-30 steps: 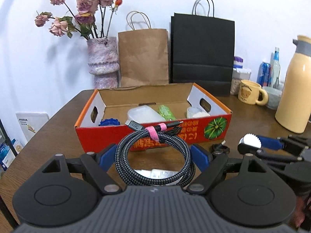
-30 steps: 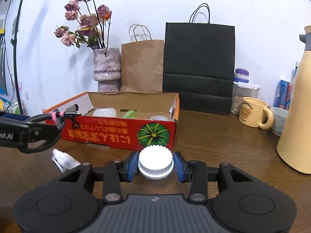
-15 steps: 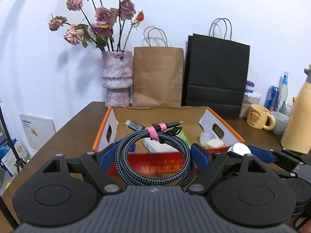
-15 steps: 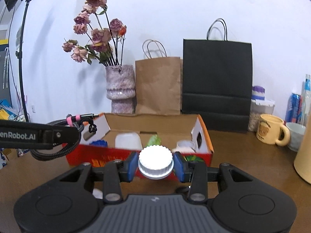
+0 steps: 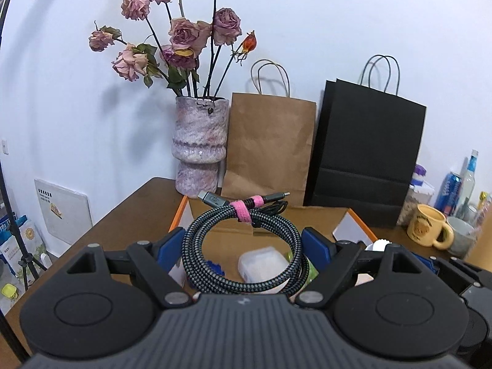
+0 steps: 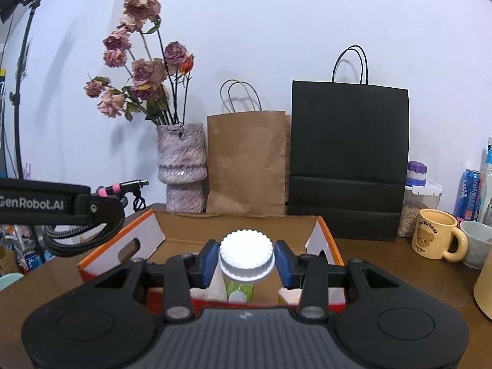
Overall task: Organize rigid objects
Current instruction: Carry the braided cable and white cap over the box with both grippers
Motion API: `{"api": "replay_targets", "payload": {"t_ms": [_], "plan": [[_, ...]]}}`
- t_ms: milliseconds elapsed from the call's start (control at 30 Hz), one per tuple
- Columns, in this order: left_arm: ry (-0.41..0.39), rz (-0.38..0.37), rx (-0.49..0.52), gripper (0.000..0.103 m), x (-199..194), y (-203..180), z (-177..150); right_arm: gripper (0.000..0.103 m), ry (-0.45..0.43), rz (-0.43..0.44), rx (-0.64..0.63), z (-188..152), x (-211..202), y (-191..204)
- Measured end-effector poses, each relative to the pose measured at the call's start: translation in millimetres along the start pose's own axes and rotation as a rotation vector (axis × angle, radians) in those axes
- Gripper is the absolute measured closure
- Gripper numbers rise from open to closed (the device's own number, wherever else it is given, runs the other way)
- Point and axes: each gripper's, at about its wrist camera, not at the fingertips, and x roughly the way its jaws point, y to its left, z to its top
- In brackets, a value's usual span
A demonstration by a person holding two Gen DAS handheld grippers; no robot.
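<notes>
My left gripper (image 5: pixel 244 243) is shut on a coiled black braided cable (image 5: pixel 212 276) with a pink strap and holds it above the open cardboard box (image 5: pixel 313 220). My right gripper (image 6: pixel 246 258) is shut on a white ribbed cap (image 6: pixel 246 253) and holds it over the same box (image 6: pixel 240 224). The left gripper and its cable also show at the left of the right wrist view (image 6: pixel 77 243). Inside the box lie a white plastic container (image 5: pixel 261 264), a blue item (image 5: pixel 215 269) and a green item, partly hidden by the grippers.
Behind the box stand a vase of dried roses (image 5: pixel 200 147), a brown paper bag (image 5: pixel 270 147) and a black paper bag (image 5: pixel 369 160). To the right are a yellow bear mug (image 6: pixel 436 236), a pale cup, a jar and cans. The wooden table edge (image 5: pixel 107 215) runs at the left.
Both grippers have risen and moved forward with their loads, from in front of the box's red front wall to above its open top. Neither grip has changed.
</notes>
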Motion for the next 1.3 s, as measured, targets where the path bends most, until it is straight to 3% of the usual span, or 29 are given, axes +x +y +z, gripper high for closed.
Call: {"api": "replay_targets", "payload": {"t_ms": [300, 933, 1300], "plan": [[-0.008, 0.015, -0.054, 0.020, 33.6, -1.4, 12.4, 0.064, -0.001, 0.001, 0.019, 9.9, 34.3, -8.1], [0.080, 0.077, 0.001, 0.020, 110.9, -0.9, 4.1, 0.064, 0.061, 0.031, -0.005, 10.6, 99.2, -23.0], [0.095, 0.107, 0.027, 0.020, 120.2, 1.9, -5.1, 0.064, 0.121, 0.026, -0.018, -5.2, 114.2, -22.2]]}}
